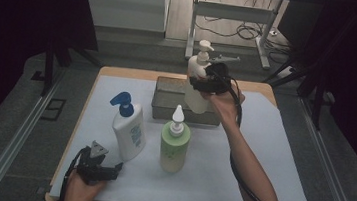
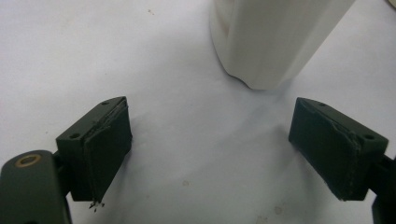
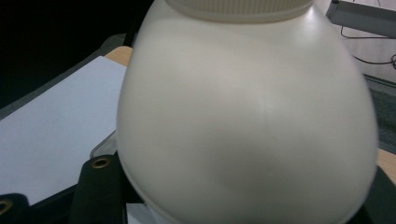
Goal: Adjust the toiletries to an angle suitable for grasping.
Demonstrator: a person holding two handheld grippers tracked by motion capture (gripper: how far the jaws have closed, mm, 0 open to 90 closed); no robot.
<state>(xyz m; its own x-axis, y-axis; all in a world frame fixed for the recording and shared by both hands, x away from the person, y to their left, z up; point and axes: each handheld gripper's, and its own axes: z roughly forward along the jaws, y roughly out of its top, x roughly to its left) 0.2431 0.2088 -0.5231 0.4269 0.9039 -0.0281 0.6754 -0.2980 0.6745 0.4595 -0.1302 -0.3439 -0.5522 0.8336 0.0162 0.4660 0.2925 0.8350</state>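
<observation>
Down at the near left edge of the table, the left gripper (image 1: 118,166) rests with jaws wide and empty by the blue-capped bottle (image 1: 129,130), while the right gripper (image 1: 207,81) clamps the cream pump bottle (image 1: 198,77) above the grey tray (image 1: 166,99).

Cream pump bottle (image 1: 198,77), upright, held above the grey tray (image 1: 167,97) at the table's far side.

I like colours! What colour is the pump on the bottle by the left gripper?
Blue pump, on a white bottle; the high view shows it best.
</observation>
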